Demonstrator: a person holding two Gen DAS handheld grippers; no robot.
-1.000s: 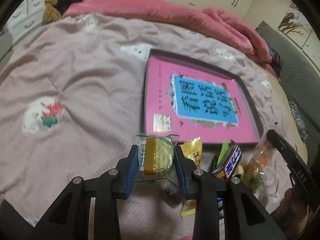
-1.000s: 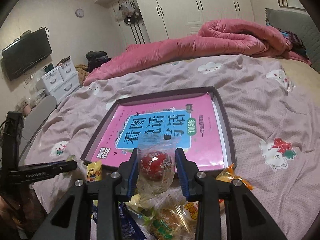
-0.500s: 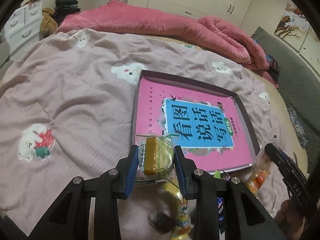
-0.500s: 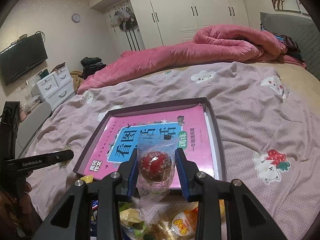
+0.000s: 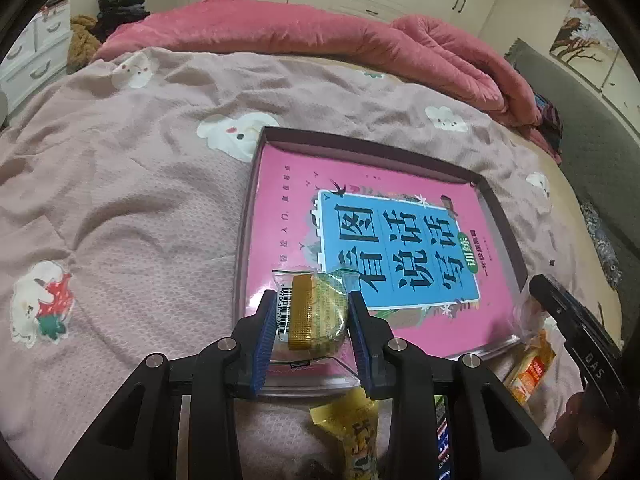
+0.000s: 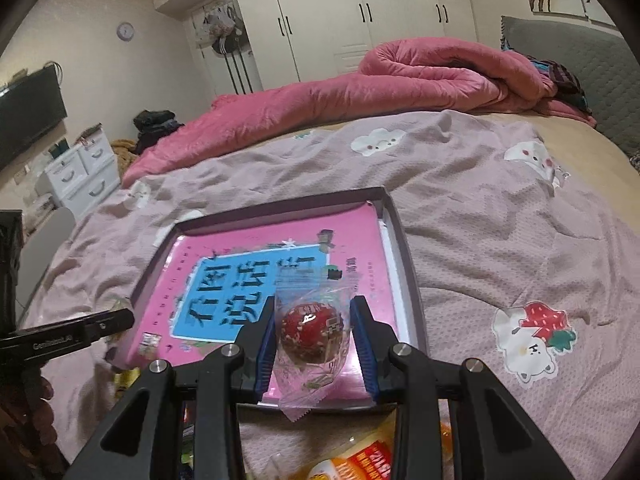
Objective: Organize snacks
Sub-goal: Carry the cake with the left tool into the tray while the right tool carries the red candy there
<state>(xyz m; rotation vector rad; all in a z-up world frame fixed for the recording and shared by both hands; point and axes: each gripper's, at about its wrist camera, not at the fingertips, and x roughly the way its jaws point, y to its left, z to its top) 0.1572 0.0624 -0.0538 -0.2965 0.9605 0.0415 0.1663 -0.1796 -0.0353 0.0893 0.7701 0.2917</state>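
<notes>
Landmark: shallow tray [image 5: 502, 216] lined with a pink book, lying on the bedspread [image 5: 120, 208].
Left gripper [image 5: 312, 322]: blue pads pinch a clear-wrapped yellow-green cake [image 5: 316, 312]; held above the tray's near left corner.
Right gripper [image 6: 314, 334]: pads pinch a clear-wrapped red round snack [image 6: 310, 334]; held above the tray's near edge, toward its right side.
Loose snacks: yellow packet [image 5: 354, 428] just outside the tray's near edge; orange packet [image 5: 530, 372] beside the tray's near right corner.
Background: pink duvet [image 6: 360, 88] well beyond the tray's far edge.
</notes>
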